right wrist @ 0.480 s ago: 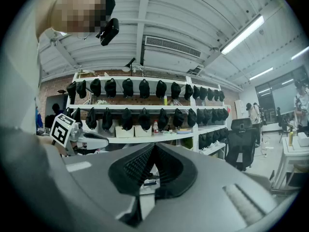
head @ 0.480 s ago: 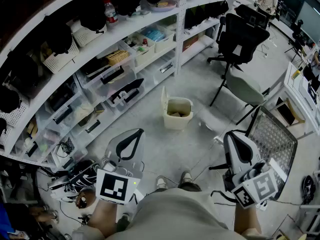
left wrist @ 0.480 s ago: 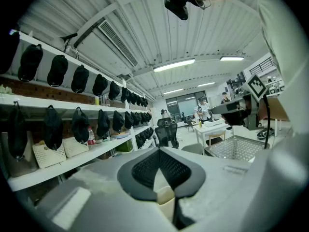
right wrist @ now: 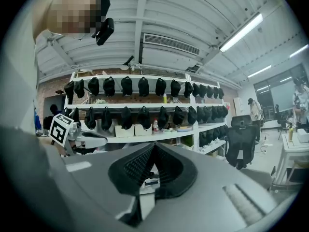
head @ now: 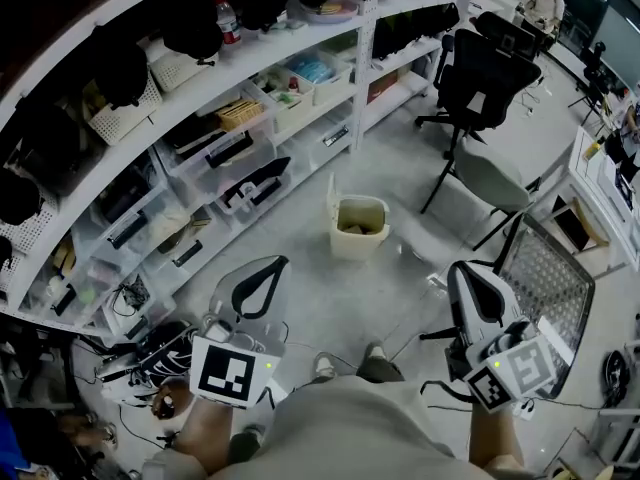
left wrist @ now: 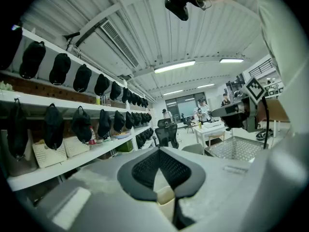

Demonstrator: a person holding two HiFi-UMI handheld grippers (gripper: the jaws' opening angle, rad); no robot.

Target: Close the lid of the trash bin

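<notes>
1. The closing has not begun, as I judge it; this is the approach. The trash bin (head: 356,242) stands on the floor well ahead of the person's feet, in front of the long shelves (head: 200,128) and left of the office chair (head: 490,78). Its lid (head: 328,197) stands upright at the bin's left edge, so the mouth is open, with some rubbish showing inside.

2. Neither gripper is near the bin. The next move calls for stepping or reaching forward, getting one gripper behind the raised lid, and tipping it over to the right until it lies flat on the rim. A push may do; pinching looks unnecessary.

3. The left gripper (head: 281,260) is held low in front of the body, pointing ahead towards the bin. Its jaws are pressed together at the tips with nothing between them.

4. The right gripper (head: 453,268) sits level with it on the other side, angled slightly inward. Its jaws likewise meet at the tips and hold nothing.
</notes>
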